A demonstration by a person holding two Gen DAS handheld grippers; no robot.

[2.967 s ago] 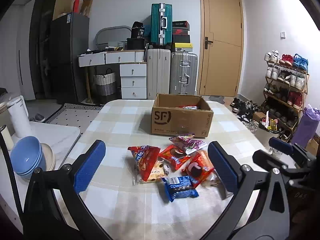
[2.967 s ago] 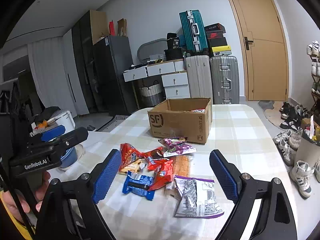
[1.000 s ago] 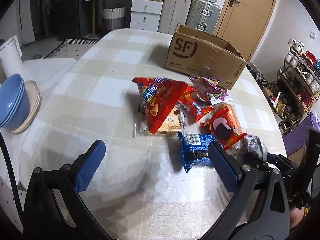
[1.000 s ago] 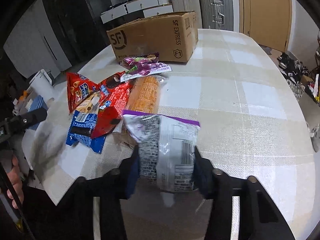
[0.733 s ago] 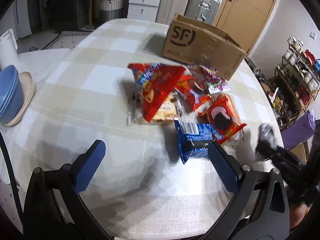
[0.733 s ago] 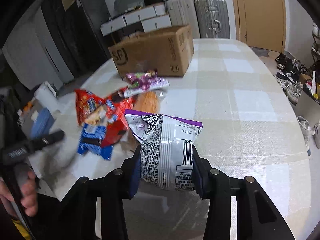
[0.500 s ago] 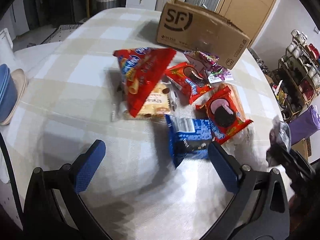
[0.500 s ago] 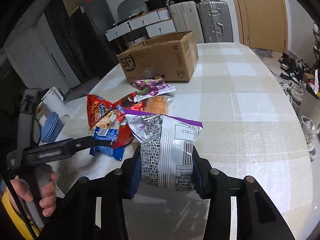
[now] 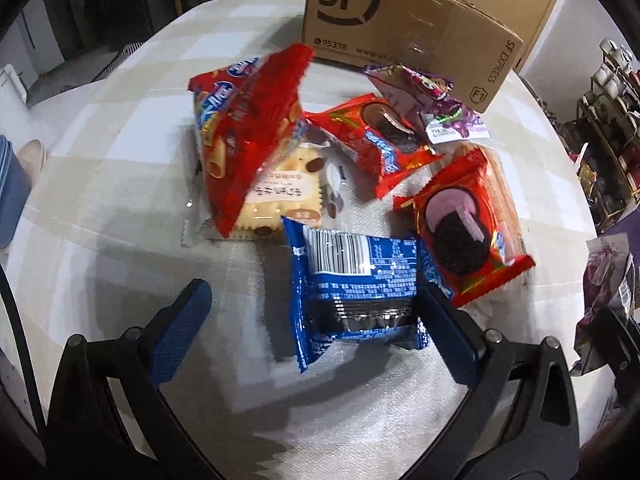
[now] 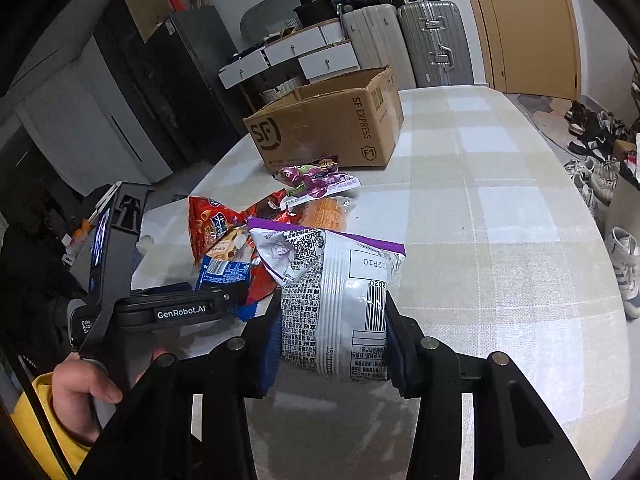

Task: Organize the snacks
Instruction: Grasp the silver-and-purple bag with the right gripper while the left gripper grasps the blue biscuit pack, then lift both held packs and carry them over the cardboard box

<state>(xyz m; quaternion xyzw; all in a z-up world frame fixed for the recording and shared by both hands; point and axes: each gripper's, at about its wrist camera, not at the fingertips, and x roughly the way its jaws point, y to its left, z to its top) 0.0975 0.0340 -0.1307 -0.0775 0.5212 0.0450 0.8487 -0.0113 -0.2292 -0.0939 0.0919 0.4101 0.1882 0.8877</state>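
Two views. Left wrist: left gripper (image 9: pixel 316 320), jaws apart, straddles a blue packet (image 9: pixel 352 284) lying on the worktop (image 9: pixel 120 200) before a cardboard box (image 9: pixel 400 28). Right wrist: right gripper (image 10: pixel 332 344), jaws clamped on a white bag (image 10: pixel 336 304), held above the worktop

Three seconds earlier both grippers hung open well above the checked table (image 10: pixel 500 208), the snacks small and far below. Since then the right gripper (image 10: pixel 333 344) dropped, clamped its pads on the white purple-edged snack bag (image 10: pixel 336 304) and lifted it clear of the pile. The left gripper (image 9: pixel 316 332) descended toward the pile until its spread fingers flanked the blue cookie packet (image 9: pixel 356 292), the right pad touching the packet's edge, the left pad apart.
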